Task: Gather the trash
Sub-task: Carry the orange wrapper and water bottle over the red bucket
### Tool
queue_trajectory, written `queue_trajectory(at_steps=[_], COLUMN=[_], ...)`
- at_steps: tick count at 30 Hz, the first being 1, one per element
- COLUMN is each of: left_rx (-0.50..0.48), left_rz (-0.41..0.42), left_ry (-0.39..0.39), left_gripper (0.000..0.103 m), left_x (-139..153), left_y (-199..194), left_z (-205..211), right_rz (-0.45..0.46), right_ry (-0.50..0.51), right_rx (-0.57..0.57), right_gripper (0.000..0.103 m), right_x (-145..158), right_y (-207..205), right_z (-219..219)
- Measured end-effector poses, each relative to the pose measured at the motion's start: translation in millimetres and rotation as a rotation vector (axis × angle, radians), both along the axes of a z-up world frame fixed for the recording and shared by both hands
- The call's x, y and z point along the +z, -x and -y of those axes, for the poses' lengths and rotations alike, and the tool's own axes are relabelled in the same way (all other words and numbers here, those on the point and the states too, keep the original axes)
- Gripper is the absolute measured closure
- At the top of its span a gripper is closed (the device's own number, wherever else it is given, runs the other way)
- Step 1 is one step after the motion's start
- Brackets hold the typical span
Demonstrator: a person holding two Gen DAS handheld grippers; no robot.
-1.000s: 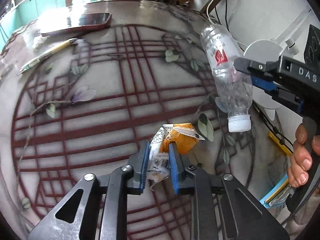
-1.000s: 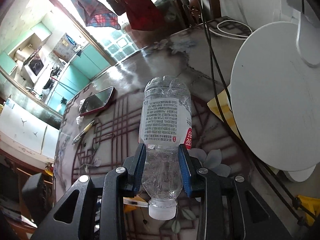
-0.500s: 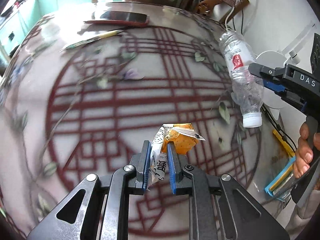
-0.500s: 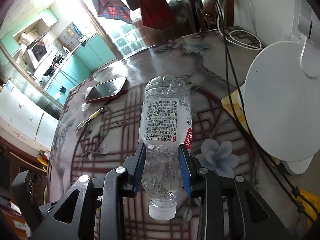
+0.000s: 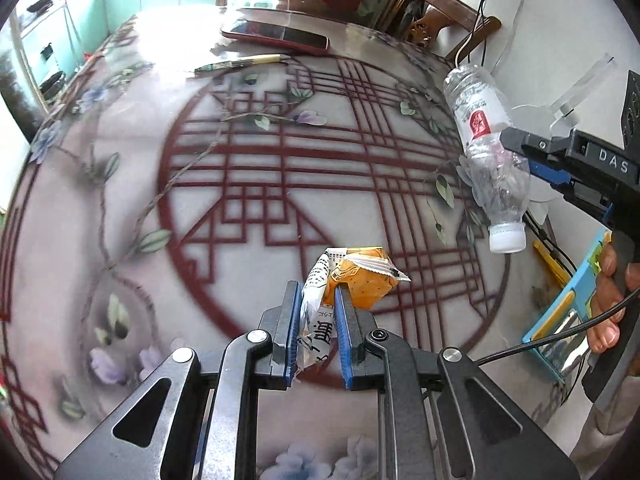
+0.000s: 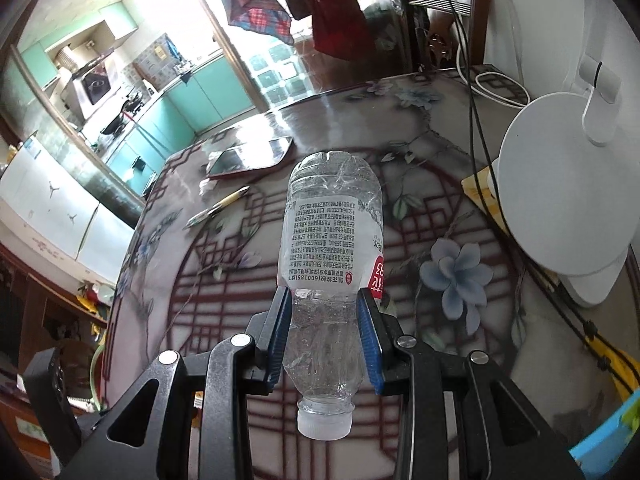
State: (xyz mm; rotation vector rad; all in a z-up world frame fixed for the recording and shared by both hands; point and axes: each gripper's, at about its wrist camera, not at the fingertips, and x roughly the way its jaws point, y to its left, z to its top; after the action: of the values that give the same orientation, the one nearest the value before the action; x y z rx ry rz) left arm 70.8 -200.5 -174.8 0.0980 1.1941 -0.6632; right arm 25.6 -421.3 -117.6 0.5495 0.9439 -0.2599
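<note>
Plastic bottle (image 6: 330,280) sits clamped in right gripper (image 6: 325,316); left gripper (image 5: 317,302) pinches wrapper (image 5: 352,276).

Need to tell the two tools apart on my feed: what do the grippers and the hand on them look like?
Both the left gripper and right gripper are black, with slotted triangular linkage arms, silver pivot bolts and blue ribbed pads. The right gripper's body reads "DAS" in white, and a black cable trails from its pistol-style handle. The bare hand shows no glove or sleeve.

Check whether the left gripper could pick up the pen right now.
Probably not: the left gripper is shut on a wrapper. The pen lies unobstructed across the table, beside the phone.
</note>
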Motion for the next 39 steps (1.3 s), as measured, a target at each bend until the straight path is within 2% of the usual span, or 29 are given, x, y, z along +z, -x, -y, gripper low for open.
queue_trajectory(at_steps=[11, 17, 39], left_rx=[0.063, 0.079, 0.282], left_rz=[0.034, 0.093, 0.080], left_ry=[0.019, -0.024, -0.024], left_gripper=[0.087, 0.087, 0.087], left_x=[15.8, 20.5, 18.5], left_y=[16.1, 25.0, 19.5], left_z=[-45.7, -70.2, -166.2], right_rz=[-0.005, -0.008, -0.017], right_ry=[0.005, 0.017, 0.025], right_rx=[0.082, 0.138, 0.376], right_gripper=[0.072, 0.072, 0.072], right_x=[10.1, 15.4, 17.7], right_y=[11.6, 10.7, -9.9], right_z=[-51.5, -82.1, -196.6])
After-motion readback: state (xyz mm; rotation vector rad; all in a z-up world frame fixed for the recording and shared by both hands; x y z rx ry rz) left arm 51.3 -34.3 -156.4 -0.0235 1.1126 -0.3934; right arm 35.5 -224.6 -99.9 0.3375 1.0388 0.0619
